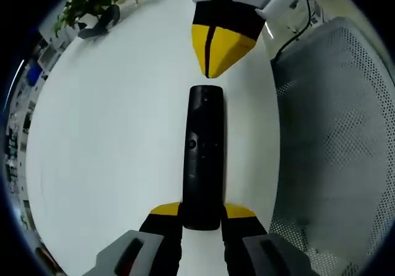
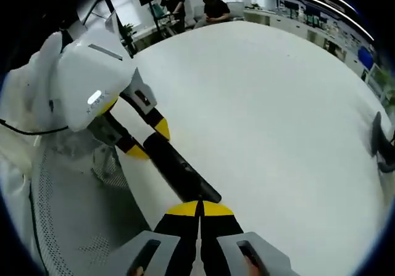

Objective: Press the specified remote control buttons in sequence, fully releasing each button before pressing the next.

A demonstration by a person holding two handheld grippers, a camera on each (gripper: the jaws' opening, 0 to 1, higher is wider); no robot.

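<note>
A long black remote control [image 1: 203, 155] lies on the white table [image 1: 111, 134], its near end clamped between my left gripper's [image 1: 202, 213] yellow-tipped jaws. In the left gripper view my right gripper [image 1: 213, 57] comes in from the top, shut, with its yellow tip hovering just beyond the remote's far end. In the right gripper view the remote [image 2: 179, 168] runs away from my right gripper [image 2: 199, 209], whose jaws are pressed together right at its end. The left gripper [image 2: 147, 141] holds the remote's other end there. Whether the tip touches the remote is unclear.
A grey mesh chair [image 1: 336, 140] stands close to the table edge beside the remote. A potted plant [image 1: 92, 1] and a dark object [image 1: 99, 24] stand at the table's far side. People sit at desks [image 2: 191, 7] in the background. White cables [image 1: 296, 16] hang nearby.
</note>
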